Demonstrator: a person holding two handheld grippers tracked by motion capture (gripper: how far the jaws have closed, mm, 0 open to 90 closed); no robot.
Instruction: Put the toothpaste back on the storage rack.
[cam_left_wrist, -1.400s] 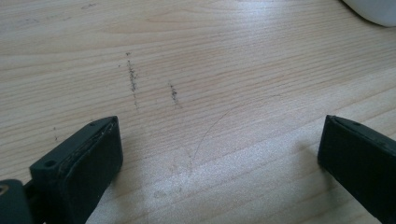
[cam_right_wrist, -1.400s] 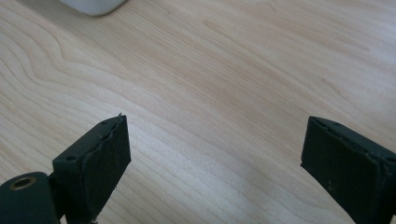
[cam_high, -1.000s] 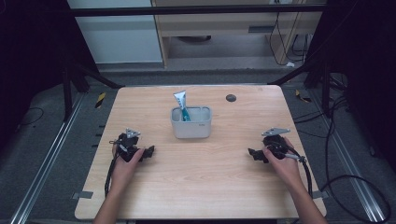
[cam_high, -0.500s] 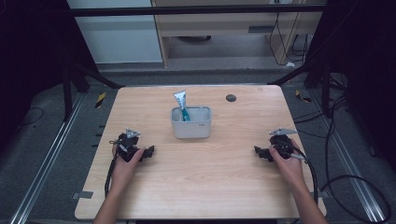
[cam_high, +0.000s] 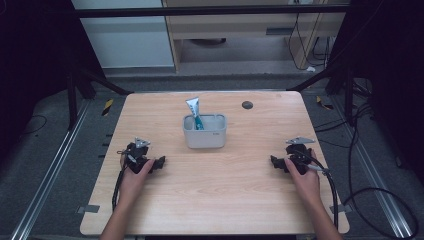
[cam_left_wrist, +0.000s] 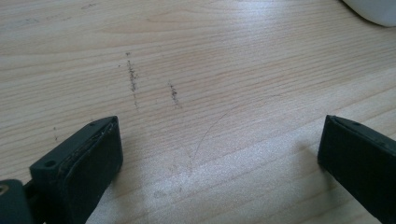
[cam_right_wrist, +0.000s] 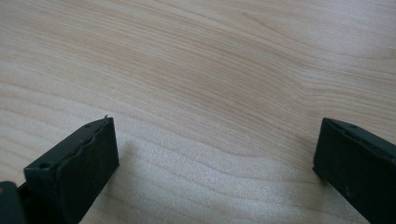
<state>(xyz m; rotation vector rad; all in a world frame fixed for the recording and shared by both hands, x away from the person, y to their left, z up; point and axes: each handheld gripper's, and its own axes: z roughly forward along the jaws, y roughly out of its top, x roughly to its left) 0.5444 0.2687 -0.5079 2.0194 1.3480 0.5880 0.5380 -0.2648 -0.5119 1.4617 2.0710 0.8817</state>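
Two black tongs rest low on the pale wooden bench (cam_high: 210, 200), each held in one hand of the person. The landmark is the small grey rectangular plastic container (cam_high: 204, 131), which stands near the middle of the bench, toward its far side. A white and teal tube (cam_high: 195, 113) stands tilted inside this container, its flat end sticking up above the rim.

The left tongs (cam_high: 159, 163) lie to the near left of the container, well apart from it, and their jaws are spread wide with bare wood between them (the left gripper view shows some dark scratch marks (cam_left_wrist: 133, 79) on that wood). A white rounded edge appears at the top right corner of that view.

The right tongs (cam_high: 274, 161) lie to the near right of the container, also well apart, spread wide and holding nothing. A small dark round spot (cam_high: 247, 105) sits on the bench beyond the container, to its right.
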